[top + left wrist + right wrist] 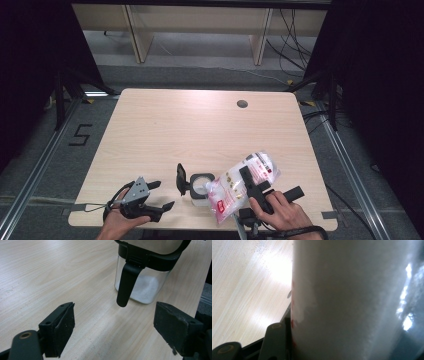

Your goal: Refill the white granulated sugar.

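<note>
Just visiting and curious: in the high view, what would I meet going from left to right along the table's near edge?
Left gripper → black flip lid → clear jar → plastic bag of white powder held in the right gripper.

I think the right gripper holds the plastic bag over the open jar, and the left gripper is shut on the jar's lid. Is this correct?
Not quite. The left gripper is open and apart from the jar, as the left gripper view shows. The right gripper does hold the plastic bag by the open jar.
</note>
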The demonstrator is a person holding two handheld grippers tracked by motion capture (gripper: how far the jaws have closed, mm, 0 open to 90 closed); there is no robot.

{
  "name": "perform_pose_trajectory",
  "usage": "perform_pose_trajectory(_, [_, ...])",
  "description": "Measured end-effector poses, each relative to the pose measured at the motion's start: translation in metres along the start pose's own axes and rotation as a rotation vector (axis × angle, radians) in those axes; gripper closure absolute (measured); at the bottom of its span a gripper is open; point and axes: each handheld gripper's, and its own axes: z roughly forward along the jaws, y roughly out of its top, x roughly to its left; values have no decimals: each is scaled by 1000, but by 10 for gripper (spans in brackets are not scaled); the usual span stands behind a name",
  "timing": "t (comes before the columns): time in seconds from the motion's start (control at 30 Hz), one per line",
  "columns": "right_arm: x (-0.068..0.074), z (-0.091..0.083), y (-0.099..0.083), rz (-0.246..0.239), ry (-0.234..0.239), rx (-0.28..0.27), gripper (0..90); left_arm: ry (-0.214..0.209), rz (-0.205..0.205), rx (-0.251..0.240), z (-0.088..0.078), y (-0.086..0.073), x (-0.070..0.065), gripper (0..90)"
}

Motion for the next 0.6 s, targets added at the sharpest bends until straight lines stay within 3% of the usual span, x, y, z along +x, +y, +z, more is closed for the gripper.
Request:
perform_pose_trajectory(0.07, [1,0,0,21,-1,-3,475,-2,14,-1,0,1,2,166])
perform_pose_trajectory(0.13, [1,0,0,0,1,-1,475,-4,-1,-8,1,0,0,166])
perform_pose_trajectory(0.17, [3,0,1,45,17,4,475,-5,12,4,0,0,1,166])
perform_pose_trajectory(0.2, [4,0,2,50,6,1,475,-1,-2,-1,0,0,0,166])
perform_pose_trajectory(0.23, [3,1,1,13,3,-5,475,-1,-2,-6,0,0,0,166])
perform_pose_trajectory(0.27, [2,0,2,13,18,5,475,-2,14,-1,0,1,2,166])
perform_pose_trajectory(0.37, [3,1,2,-9,8,1,476,-6,10,-1,0,0,1,166])
perform_pose_trajectory(0.53, [2,1,2,-1,8,-2,478,-4,3,-5,1,0,1,166])
perform_pose_trajectory(0.6, [3,1,1,25,10,-4,479,-6,9,-7,0,0,1,166])
